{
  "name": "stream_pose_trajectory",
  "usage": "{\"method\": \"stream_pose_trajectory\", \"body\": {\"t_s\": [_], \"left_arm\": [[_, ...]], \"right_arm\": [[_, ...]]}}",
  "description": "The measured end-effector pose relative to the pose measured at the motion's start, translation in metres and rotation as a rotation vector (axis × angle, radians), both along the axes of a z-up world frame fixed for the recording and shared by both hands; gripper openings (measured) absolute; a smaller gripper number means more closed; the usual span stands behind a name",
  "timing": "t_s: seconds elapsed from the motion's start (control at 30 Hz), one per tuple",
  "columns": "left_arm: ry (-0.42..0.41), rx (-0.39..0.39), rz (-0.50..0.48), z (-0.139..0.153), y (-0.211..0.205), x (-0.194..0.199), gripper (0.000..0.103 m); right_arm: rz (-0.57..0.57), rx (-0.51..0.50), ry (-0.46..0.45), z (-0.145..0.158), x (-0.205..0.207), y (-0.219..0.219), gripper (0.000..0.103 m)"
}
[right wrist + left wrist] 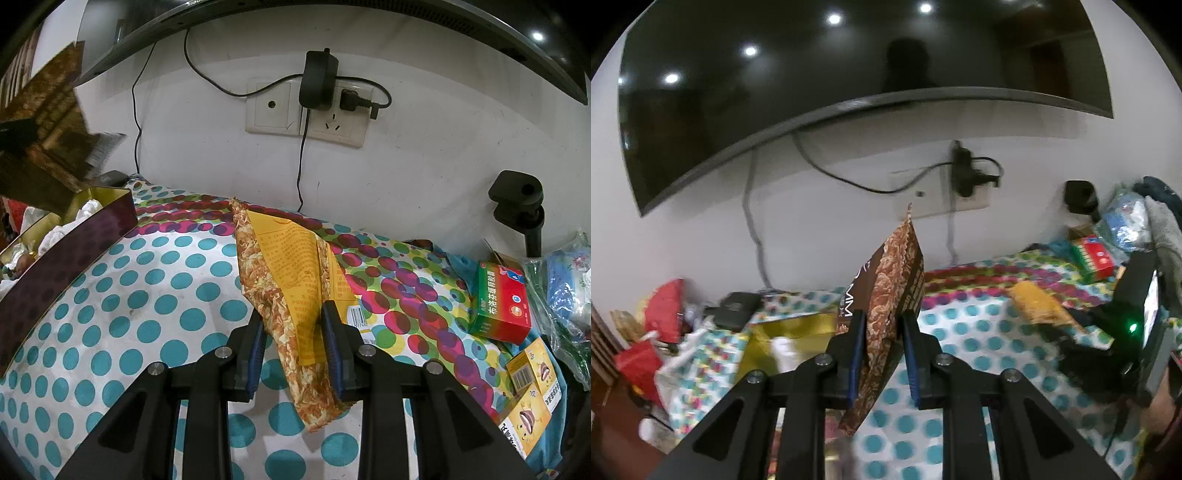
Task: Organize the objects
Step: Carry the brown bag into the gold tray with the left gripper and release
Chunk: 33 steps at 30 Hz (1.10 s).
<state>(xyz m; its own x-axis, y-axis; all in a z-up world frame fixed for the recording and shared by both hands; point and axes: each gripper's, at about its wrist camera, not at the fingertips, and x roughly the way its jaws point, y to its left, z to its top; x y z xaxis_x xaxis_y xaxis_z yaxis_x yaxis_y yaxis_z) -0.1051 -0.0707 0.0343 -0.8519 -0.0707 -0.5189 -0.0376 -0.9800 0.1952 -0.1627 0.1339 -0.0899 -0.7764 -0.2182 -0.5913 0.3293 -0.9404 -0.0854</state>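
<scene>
Left gripper [882, 354] jaws clamped on brown packet [890, 291], lifted. Right gripper [293, 354] jaws clamped on yellow packet [291, 280]. Boxes [524, 391] right of jaws likely unsorted; tin [74, 236] left.

Left gripper [882, 354] jaws clamped, right gripper [295, 350] seemingly likewise

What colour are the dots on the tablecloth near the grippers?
Teal dots on white on the tablecloth, with pink, purple and green ones farther back. The right wrist view shows it best.

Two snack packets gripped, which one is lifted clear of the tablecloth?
The brown packet in the left gripper; the yellow packet in the right gripper lies on the cloth.
</scene>
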Motion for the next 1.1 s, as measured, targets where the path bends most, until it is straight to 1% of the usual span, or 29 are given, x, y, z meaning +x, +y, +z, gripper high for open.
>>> {"method": "stream_pose_trajectory", "body": {"t_s": [0.17,0.33,0.47,0.53,0.63,0.73,0.9,1.1], "left_arm": [[0.013,-0.033,0.088,0.014,-0.048,0.007,0.02],[-0.006,-0.053,0.165,0.014,-0.093,0.003,0.02],[-0.029,-0.041,0.166,0.005,-0.118,-0.002,0.02],[-0.039,-0.043,0.157,-0.001,-0.124,-0.007,0.02],[-0.069,-0.098,0.141,-0.016,-0.123,-0.021,0.02],[-0.095,-0.122,0.13,-0.028,-0.121,-0.035,0.02],[-0.129,-0.127,0.129,-0.045,-0.12,-0.057,0.02],[-0.179,-0.107,0.135,-0.064,-0.121,-0.076,0.02]], "right_arm": [[0.0,0.001,0.0,0.0,0.0,0.0,0.028],[-0.001,0.004,0.001,0.0,0.0,-0.001,0.028],[0.0,0.006,0.0,0.0,0.0,0.0,0.028],[0.0,0.009,0.001,0.0,0.0,0.0,0.028],[0.0,0.01,0.001,0.0,0.0,0.0,0.028],[0.0,0.012,0.001,0.0,0.0,0.001,0.028],[0.001,0.018,0.001,0.0,-0.001,0.001,0.028],[0.004,0.019,-0.001,-0.001,-0.001,0.0,0.028]]}}
